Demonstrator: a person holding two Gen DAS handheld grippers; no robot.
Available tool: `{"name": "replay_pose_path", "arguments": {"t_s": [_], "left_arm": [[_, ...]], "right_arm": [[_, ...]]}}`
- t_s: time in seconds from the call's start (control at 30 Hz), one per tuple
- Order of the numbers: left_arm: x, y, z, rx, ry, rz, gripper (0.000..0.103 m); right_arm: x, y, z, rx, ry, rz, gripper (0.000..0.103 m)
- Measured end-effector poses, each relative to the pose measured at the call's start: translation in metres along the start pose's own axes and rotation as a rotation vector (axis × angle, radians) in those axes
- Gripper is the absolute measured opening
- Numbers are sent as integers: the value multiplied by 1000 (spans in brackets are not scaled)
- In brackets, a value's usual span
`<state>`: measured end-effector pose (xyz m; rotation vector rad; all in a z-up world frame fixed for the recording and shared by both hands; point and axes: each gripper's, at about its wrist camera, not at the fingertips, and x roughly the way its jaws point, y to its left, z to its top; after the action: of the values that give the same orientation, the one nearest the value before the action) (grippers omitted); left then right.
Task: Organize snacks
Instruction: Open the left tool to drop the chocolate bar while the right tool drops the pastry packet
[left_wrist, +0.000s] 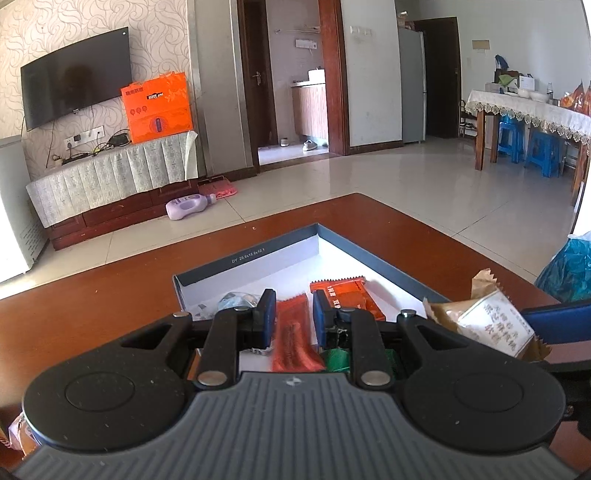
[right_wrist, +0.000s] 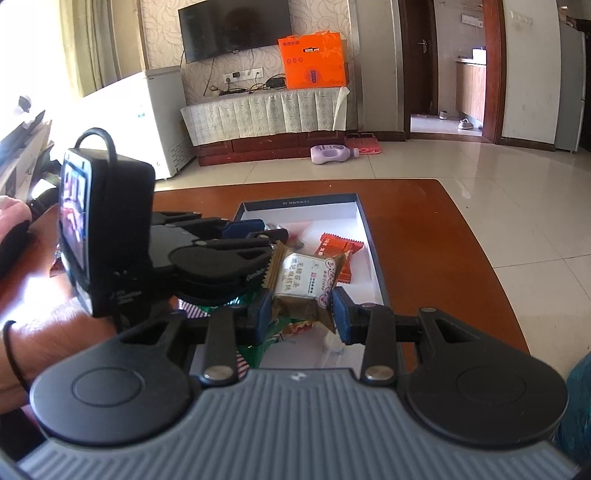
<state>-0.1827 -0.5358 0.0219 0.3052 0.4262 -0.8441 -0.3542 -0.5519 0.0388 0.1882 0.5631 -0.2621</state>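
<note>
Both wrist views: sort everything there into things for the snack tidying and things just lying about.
For the job: box, brown packet, orange packet, red packet.

Just lying about: purple bottle on the floor, orange gift box, television, pink mat.

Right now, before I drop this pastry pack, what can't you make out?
- Box near end: both views, covered by the gripper bodies.
- Green packet: left wrist view, mostly under the left gripper linkage.
- Red packet: left wrist view, pinched by that shut gripper or lying beneath, unclear.
- Print on the right gripper's brown pastry pack: too small, right wrist view.
</note>
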Motion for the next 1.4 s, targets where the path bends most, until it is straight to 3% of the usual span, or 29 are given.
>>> {"name": "replay_pose_path", "arguments": {"t_s": [0.1,0.3,0.37,0.5,0.77,1.0,1.2,1.4], "left_arm": [[2,-1,0,1,-5,5,33],[-10,0,-8,5,-20,2,34],[-16,2,-11,3,-24,8,40],[-39,5,-19,-2,-36,21,54],[-89,16,-39,22,-46,39,64],[-130,23,-61,11,-38,57,66],[-159,28,-76,-3,-40,59,68],[-181,25,-89,-25,-36,53,68]], "right_arm": [[-2,-1,-2,1,1,-1,38],[2,-2,-2,14,9,-1,38],[4,-1,-1,15,11,1,38],[7,-2,0,17,14,11,38],[19,-2,0,36,24,1,39],[24,4,1,53,14,-14,39],[16,15,4,40,-48,7,39],[22,27,5,-6,-39,3,42]]}}
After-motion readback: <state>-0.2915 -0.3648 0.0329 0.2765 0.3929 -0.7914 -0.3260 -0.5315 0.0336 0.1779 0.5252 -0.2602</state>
